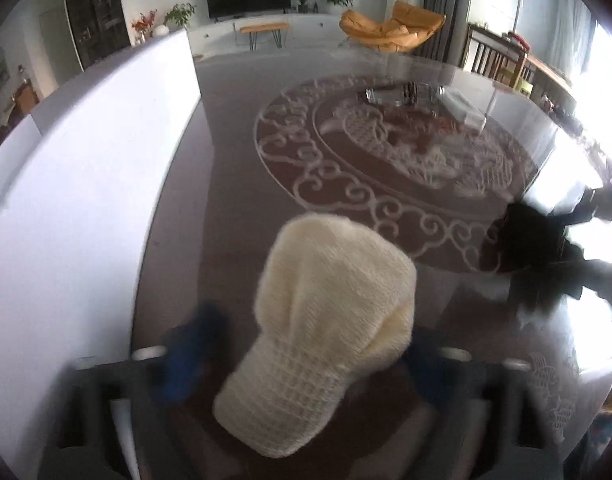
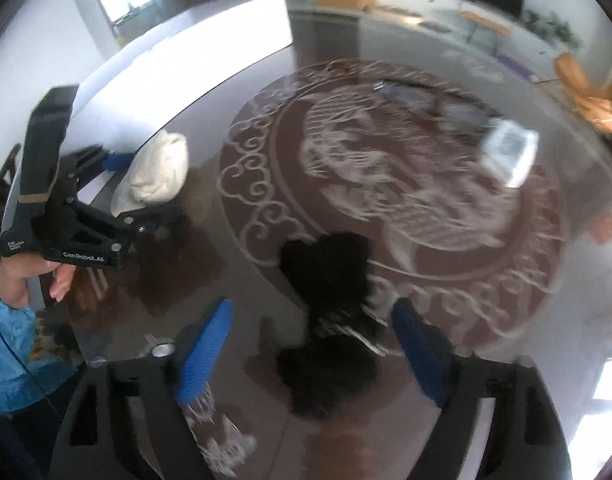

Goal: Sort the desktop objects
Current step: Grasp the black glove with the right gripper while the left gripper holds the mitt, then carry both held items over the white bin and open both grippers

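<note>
Cream knit cap [image 1: 329,332] lies lengthwise between your left gripper [image 1: 306,356] fingers, brim toward you; grip unclear. Right gripper [image 2: 317,344] fingers stand apart around black fuzzy item [image 2: 329,320], not touching it.

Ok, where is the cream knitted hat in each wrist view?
Left wrist: cream knitted hat bottom centre, between the left gripper's jaws.
Right wrist: same hat left of centre, beside the left gripper.
Shared landmark: the round carved medallion on the table.

One cream hat [image 1: 329,332], one black hat [image 2: 329,312]
</note>
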Demonstrator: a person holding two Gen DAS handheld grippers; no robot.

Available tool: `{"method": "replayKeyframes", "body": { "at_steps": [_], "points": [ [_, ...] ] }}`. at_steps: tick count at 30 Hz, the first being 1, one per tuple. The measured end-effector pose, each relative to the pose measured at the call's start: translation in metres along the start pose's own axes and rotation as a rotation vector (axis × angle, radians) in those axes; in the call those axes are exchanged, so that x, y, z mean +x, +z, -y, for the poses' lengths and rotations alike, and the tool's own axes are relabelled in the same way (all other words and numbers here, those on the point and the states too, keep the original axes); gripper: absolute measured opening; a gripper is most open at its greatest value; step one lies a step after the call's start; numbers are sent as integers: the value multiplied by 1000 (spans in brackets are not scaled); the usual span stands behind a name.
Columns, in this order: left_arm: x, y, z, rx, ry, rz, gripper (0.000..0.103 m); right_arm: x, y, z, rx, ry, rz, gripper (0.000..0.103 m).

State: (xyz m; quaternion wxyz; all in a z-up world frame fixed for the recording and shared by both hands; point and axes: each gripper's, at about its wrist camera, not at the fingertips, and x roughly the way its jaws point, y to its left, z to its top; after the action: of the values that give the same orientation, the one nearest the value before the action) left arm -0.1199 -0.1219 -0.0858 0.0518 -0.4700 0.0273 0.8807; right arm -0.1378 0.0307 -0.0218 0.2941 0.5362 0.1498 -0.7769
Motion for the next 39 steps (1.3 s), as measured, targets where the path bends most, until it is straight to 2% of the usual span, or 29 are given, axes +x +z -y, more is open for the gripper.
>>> {"method": "replayKeyframes", "body": {
  "at_steps": [1, 7, 10, 11, 14, 16, 18, 19, 22, 25, 27, 29, 30, 32, 33, 34, 36, 39],
  "points": [
    [-3, 1, -2, -5, 10, -3, 46, -1, -1, -1, 29, -17, -3, 34],
    [-52, -4, -20, -165, -156, 77, 45, -47, -11, -11, 120, -34, 99, 34],
    [-94, -2, -36, -226, -230, 128, 46, -70, 10, -25, 128, -1, 158, 34],
    [-109, -1, -45, -236, -233, 148, 46, -77, 20, -32, 120, 10, 181, 34],
    [-147, 5, -83, -250, -182, 198, 46, -99, 54, -68, 80, 76, 264, 34],
    [-166, 6, -117, -269, -113, 210, 46, -108, 79, -100, 54, 150, 315, 34],
    [-177, 4, -154, -292, -14, 206, 46, -108, 102, -136, 19, 229, 341, 34],
    [-179, 1, -178, -315, 38, 186, 46, -104, 114, -159, -6, 269, 346, 34],
    [-173, -13, -229, -377, 123, 119, 45, -85, 135, -216, -73, 344, 331, 35],
    [-157, -30, -265, -413, 194, 33, 47, -54, 143, -262, -120, 383, 266, 35],
    [-145, -38, -275, -425, 210, -19, 54, -30, 144, -284, -148, 379, 204, 39],
    [-136, -48, -277, -444, 221, -55, 67, -9, 143, -299, -167, 364, 133, 69],
    [-134, -52, -278, -450, 224, -58, 79, -5, 141, -301, -170, 360, 127, 72],
    [-140, -54, -274, -454, 248, -27, 82, -11, 136, -298, -162, 365, 167, 74],
    [-145, -55, -273, -453, 257, -6, 93, -16, 134, -292, -152, 376, 190, 76],
    [-149, -55, -271, -455, 271, 19, 98, -23, 131, -283, -137, 377, 225, 82],
    [-156, -54, -265, -457, 281, 65, 98, -39, 126, -266, -113, 350, 305, 89],
    [-169, -52, -245, -450, 247, 142, 98, -57, 102, -223, -62, 255, 411, 101]
  ]
}}
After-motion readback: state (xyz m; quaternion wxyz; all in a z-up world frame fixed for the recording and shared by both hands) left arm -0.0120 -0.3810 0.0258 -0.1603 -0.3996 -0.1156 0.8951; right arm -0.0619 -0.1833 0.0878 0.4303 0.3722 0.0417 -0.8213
